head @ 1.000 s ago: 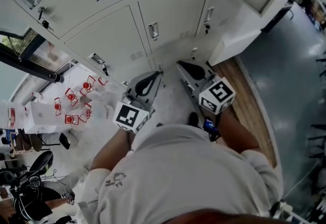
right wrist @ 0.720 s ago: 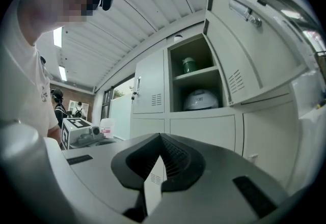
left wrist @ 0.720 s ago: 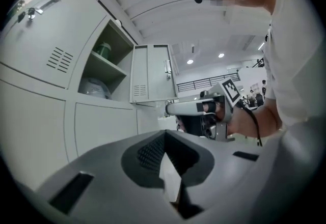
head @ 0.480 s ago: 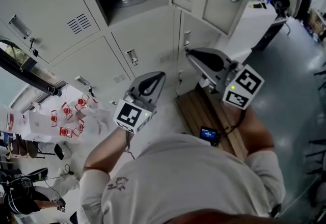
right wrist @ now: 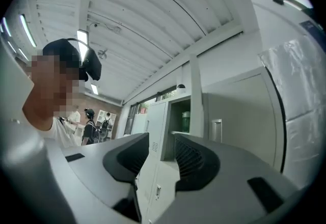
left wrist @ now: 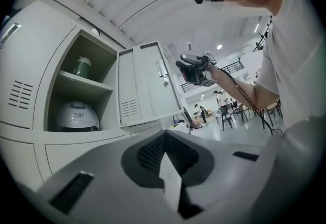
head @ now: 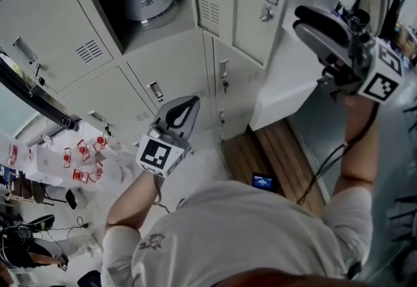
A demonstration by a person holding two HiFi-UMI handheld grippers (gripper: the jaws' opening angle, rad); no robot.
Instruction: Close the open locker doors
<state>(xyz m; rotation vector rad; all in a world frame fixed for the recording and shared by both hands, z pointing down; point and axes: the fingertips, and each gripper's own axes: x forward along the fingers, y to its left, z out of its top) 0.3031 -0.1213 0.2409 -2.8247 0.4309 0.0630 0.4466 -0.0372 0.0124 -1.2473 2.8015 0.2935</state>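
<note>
Hanging open — locker door [left wrist: 146, 85]; helmet [left wrist: 76, 116] in compartment [left wrist: 63, 93].

A pale grey short-sleeved T-shirt [head: 247, 233] has a small dark print [head: 151, 239] by the left shoulder, and a black camera band [right wrist: 86, 62] sits on the head. The left gripper [head: 193, 100] and right gripper [head: 301, 18] are smooth grey shells, each bearing a black-and-white marker cube [head: 159, 154]. A thin black cable [head: 332, 158] trails from the right one, whose empty jaws have just been opening.
</note>
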